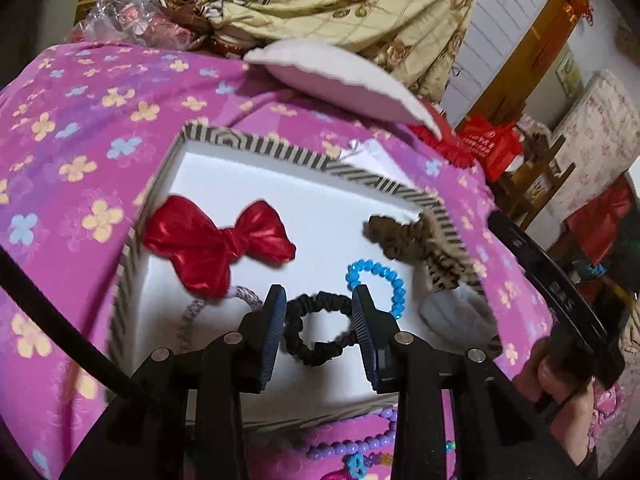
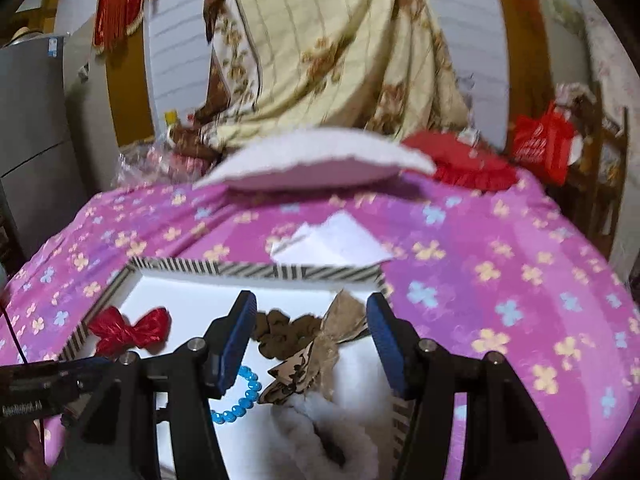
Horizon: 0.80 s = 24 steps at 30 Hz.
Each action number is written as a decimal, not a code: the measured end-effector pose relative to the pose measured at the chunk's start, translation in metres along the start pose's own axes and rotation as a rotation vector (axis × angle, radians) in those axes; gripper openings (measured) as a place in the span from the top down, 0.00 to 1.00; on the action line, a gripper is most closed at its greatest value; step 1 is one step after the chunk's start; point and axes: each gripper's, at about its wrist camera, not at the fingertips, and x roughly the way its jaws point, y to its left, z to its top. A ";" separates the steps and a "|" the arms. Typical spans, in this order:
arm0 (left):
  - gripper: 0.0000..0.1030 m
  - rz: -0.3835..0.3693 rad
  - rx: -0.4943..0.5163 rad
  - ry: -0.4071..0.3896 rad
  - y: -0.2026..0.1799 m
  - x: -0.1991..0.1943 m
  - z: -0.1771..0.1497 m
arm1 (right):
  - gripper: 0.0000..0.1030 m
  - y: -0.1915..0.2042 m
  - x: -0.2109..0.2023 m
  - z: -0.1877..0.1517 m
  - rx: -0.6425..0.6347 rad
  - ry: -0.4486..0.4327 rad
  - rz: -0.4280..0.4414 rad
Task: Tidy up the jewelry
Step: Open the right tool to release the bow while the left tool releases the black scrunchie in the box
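Observation:
A white box with a striped rim [image 1: 256, 145] lies on the pink bedspread. In it are a red bow [image 1: 218, 242], a leopard-print scrunchie with a bow [image 1: 416, 242], a blue bead bracelet [image 1: 380, 280], a black scrunchie [image 1: 316, 328], a grey hair tie [image 1: 224, 304] and a white fluffy scrunchie [image 1: 456, 316]. My left gripper [image 1: 320, 320] is open just above the black scrunchie, one finger on each side. My right gripper [image 2: 312, 336] is open over the leopard scrunchie [image 2: 296, 336], with the white fluffy scrunchie [image 2: 320, 432], the bracelet [image 2: 240, 400] and the red bow [image 2: 128, 330] nearby.
A purple bead necklace [image 1: 352, 446] lies on the bedspread [image 1: 80, 128] outside the box's near edge. A white pillow [image 2: 320, 160], white paper [image 2: 336, 240], a cream floral quilt [image 2: 340, 52] and red bags [image 2: 540, 148] lie beyond the box [image 2: 256, 269].

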 end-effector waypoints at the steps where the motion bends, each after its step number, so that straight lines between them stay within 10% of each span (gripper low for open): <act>1: 0.87 -0.007 -0.002 -0.010 0.003 -0.007 0.001 | 0.40 0.000 -0.010 -0.001 0.009 -0.014 0.004; 12: 0.87 0.031 -0.018 -0.085 0.057 -0.086 -0.024 | 0.39 -0.003 -0.087 -0.061 0.001 0.105 0.020; 24: 0.87 0.158 0.173 0.075 0.041 -0.064 -0.081 | 0.33 -0.045 -0.114 -0.130 0.187 0.316 -0.017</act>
